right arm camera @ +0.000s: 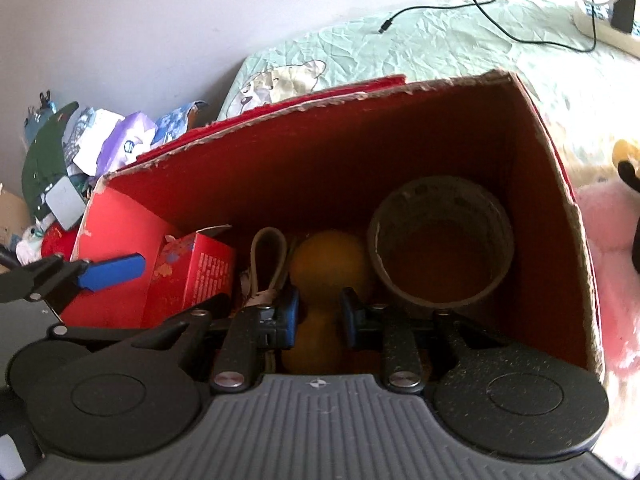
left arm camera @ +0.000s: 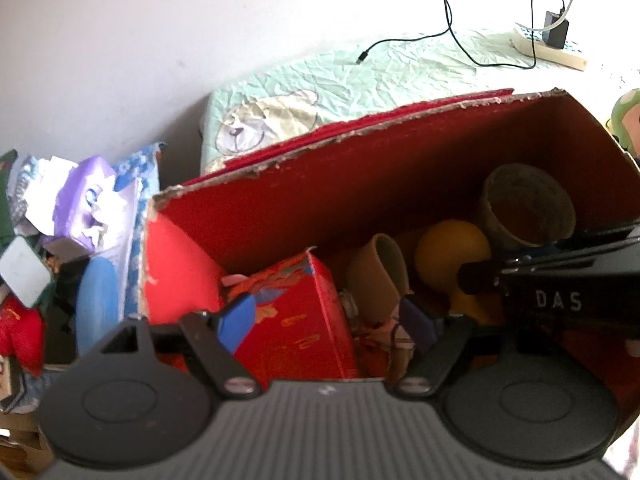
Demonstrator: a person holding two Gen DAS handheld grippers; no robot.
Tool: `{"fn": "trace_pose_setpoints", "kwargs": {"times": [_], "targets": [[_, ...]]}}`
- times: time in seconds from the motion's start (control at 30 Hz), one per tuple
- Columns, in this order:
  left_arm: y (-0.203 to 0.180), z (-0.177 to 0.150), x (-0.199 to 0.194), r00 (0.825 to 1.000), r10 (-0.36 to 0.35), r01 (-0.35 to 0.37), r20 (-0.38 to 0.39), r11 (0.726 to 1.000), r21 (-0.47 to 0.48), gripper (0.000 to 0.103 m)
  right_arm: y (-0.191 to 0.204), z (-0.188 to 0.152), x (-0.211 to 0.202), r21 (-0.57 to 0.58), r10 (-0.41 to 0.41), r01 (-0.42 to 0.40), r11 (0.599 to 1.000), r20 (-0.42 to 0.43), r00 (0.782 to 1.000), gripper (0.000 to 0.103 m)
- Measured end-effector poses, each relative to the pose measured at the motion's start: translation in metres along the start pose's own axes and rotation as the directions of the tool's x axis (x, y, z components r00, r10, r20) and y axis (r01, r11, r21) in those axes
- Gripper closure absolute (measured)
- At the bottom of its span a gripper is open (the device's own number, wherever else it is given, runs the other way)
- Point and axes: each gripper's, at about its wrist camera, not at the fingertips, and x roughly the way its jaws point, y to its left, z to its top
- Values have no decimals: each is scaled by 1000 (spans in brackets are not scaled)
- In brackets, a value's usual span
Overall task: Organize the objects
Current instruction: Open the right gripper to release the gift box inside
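Note:
A big red cardboard box (left arm camera: 360, 132) (right arm camera: 320, 100) stands open on the bed. Inside are a small red carton (left arm camera: 296, 312) (right arm camera: 192, 276), a tan ring (left arm camera: 380, 272) (right arm camera: 268, 264), a yellow gourd-shaped toy (left arm camera: 452, 252) (right arm camera: 328, 264) and a wide brown tape roll (left arm camera: 528, 208) (right arm camera: 440, 240). My left gripper (left arm camera: 326, 320) is open astride the small carton, with a gap at its right pad. My right gripper (right arm camera: 320, 316) is shut on the yellow toy's narrow waist. One blue left finger (right arm camera: 112, 272) shows beside the carton.
A mint-green bedsheet (left arm camera: 400, 76) lies behind the box, with a black cable (left arm camera: 452, 32) and a power strip (left arm camera: 548, 48) on it. Packets and clutter (left arm camera: 88, 208) pile up left of the box. A pink plush (right arm camera: 612, 248) lies to its right.

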Motion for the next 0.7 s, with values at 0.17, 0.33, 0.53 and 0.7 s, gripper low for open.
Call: {"fn": "trace_pose_setpoints", "kwargs": {"times": [0.17, 0.33, 0.53, 0.7], "targets": [[-1, 2, 6, 1000, -1, 1, -9, 1000, -5, 21, -8, 1, 3, 56, 33, -32, 998, -18, 999, 79], [-1, 3, 9, 1000, 4, -4, -6, 1000, 1, 21, -8, 1, 3, 56, 25, -24, 998, -10, 1000, 79], [-1, 3, 8, 1000, 17, -17, 1, 1000, -8, 21, -9, 1, 1, 57, 24, -24, 998, 3, 1000, 79], [0, 4, 10, 999, 41, -41, -10, 999, -22, 21, -8, 1, 1, 58, 1, -2, 998, 21, 1000, 79]]}}
